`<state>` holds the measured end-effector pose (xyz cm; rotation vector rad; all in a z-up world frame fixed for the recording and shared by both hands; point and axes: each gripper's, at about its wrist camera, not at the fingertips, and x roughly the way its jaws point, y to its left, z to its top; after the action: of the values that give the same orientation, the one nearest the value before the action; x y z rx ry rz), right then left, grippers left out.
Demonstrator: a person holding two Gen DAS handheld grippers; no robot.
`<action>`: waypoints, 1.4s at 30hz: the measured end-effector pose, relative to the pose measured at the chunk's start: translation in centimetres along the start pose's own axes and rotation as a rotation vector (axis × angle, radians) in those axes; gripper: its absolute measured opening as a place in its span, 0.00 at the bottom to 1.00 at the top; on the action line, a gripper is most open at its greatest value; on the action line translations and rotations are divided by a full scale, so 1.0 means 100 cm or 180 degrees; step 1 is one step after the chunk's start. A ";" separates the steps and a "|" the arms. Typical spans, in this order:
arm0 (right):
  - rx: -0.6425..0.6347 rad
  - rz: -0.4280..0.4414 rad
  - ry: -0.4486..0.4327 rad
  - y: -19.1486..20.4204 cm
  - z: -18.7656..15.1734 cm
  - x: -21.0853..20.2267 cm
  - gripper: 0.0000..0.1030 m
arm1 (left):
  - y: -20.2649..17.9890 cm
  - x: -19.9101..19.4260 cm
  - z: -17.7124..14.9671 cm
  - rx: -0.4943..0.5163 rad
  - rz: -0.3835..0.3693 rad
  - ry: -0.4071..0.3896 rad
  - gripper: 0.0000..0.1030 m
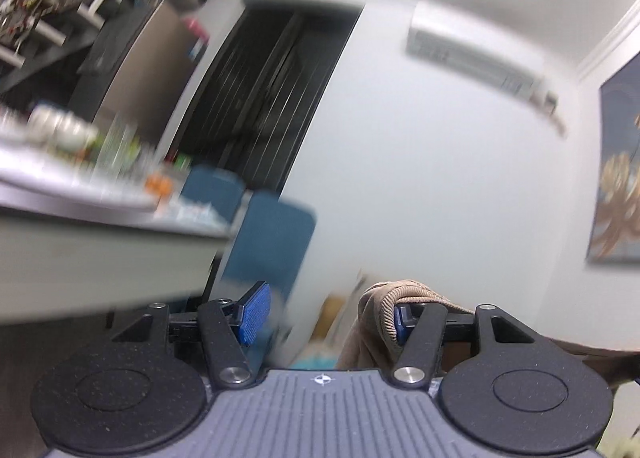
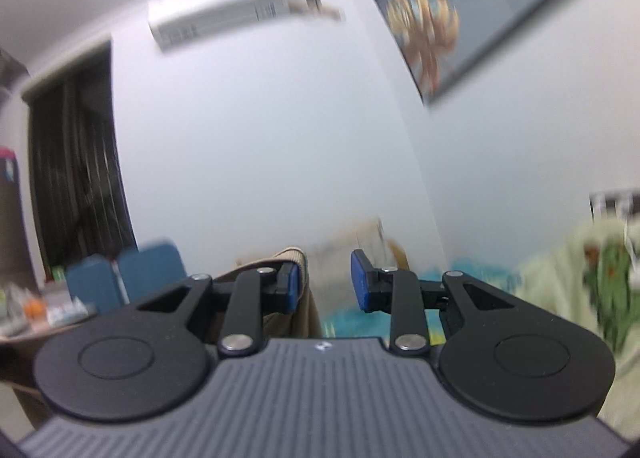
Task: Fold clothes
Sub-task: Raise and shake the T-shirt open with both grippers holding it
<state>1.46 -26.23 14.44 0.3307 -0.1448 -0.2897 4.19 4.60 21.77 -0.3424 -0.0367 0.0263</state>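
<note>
- The left gripper (image 1: 324,322) jaws are standing wide apart, tan ribbed garment (image 1: 380,322) draping over one pad.
- The right gripper (image 2: 324,286) jaws are gaping likewise, cloth hanging beside one pad.
- Both are pointing up at the wall (image 2: 260,157); closing firmly before lifting should prevent slipping.

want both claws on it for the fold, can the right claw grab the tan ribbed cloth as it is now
Probably yes. The right claw is open, and the tan ribbed cloth already hangs against its left pad, inside the gap. Nothing sits between the pads, so closing should pinch it.
</note>
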 end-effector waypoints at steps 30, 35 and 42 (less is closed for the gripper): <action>-0.0242 0.0388 -0.0290 -0.008 0.112 0.023 0.33 | -0.079 0.036 0.114 0.0440 -0.0491 -0.0091 0.59; -0.0339 0.0222 0.0199 -0.018 0.021 0.124 0.33 | -0.067 0.144 0.017 0.0488 -0.0297 0.0339 0.59; -0.0495 0.0015 0.0789 -0.042 -0.128 0.268 0.33 | -0.044 0.291 -0.149 0.0596 -0.0041 0.0878 0.59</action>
<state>28.18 -34.38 3.52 0.2096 0.1205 -0.2515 33.91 -3.58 10.11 -0.1564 0.2354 -0.0304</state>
